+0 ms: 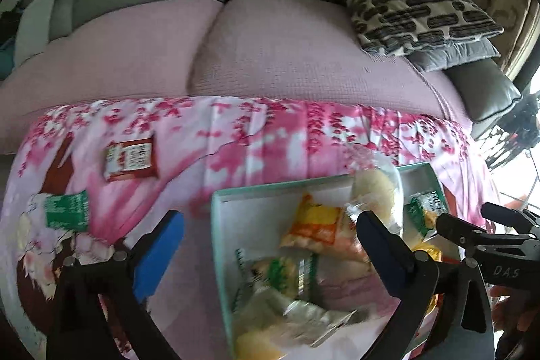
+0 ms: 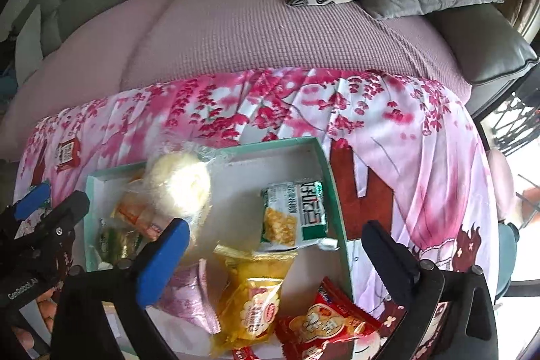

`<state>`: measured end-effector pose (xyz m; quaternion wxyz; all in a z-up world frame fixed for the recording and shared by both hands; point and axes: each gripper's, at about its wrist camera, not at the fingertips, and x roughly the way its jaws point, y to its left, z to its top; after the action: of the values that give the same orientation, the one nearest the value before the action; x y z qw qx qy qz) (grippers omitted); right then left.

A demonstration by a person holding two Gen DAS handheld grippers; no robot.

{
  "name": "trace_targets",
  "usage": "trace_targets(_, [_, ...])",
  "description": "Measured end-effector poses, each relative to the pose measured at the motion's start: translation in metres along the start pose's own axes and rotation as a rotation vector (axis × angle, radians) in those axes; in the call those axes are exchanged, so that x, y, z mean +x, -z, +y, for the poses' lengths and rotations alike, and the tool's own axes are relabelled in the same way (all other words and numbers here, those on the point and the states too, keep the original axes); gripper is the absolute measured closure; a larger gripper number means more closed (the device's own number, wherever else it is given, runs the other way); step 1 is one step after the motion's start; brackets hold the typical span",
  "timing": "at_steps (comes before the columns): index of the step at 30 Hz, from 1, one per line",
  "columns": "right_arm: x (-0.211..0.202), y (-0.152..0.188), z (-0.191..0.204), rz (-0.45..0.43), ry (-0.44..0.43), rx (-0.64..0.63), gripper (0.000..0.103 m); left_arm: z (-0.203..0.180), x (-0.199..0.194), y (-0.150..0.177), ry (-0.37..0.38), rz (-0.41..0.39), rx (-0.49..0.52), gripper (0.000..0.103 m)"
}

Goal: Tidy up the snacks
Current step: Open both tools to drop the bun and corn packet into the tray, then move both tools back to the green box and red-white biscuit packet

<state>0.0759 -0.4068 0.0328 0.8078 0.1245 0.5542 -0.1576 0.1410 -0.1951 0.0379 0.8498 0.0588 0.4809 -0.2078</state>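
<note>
Left tongs (image 1: 270, 245) wide, nothing gripped, straddling left wall of shallow teal-rimmed white cardboard box (image 1: 216, 225) w/ snack packets. Right tongs (image 2: 275, 253) wide over box's right rim. Red-white packet (image 1: 130, 159) & green-white packet (image 1: 65, 211) on pink floral cloth (image 1: 270, 130), well apart from box.

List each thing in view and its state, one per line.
Left gripper: open, empty, over the box's left wall.
Right gripper: open, empty, above the snacks.
Teal box: lidless, partly filled.
Round wrapped bun: in the box, sealed.
Green cracker pack: in the box, lying flat.
Red snack pack: outside the box, on the cloth.
Green snack pack: outside the box, on the cloth.
</note>
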Motion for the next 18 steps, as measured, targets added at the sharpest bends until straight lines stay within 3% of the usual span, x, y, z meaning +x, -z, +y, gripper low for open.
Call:
trace_targets(6, [-0.014,0.023,0.004,-0.074,-0.003,0.047,0.000,0.028,-0.019,0.023,-0.002,-0.061,-0.080,0.001])
trace_targets(8, [-0.016,0.033,0.006,-0.092,-0.014,0.077,0.000,0.037,-0.023,0.034,-0.031,-0.075,-0.086,0.001])
trace_targets(11, [-0.023,0.054,0.018,-0.147,0.049,0.078,0.000,0.053,-0.030,0.048,-0.073,-0.105,-0.111,0.001])
trace_targets(15, [-0.027,0.081,0.023,-0.178,0.000,0.131,0.000,0.077,-0.036,0.066,-0.111,-0.119,-0.142,0.001])
trace_targets(18, [-0.023,0.096,0.025,-0.173,0.010,0.158,0.000,0.091,-0.040,0.074,-0.149,-0.123,-0.139,0.001])
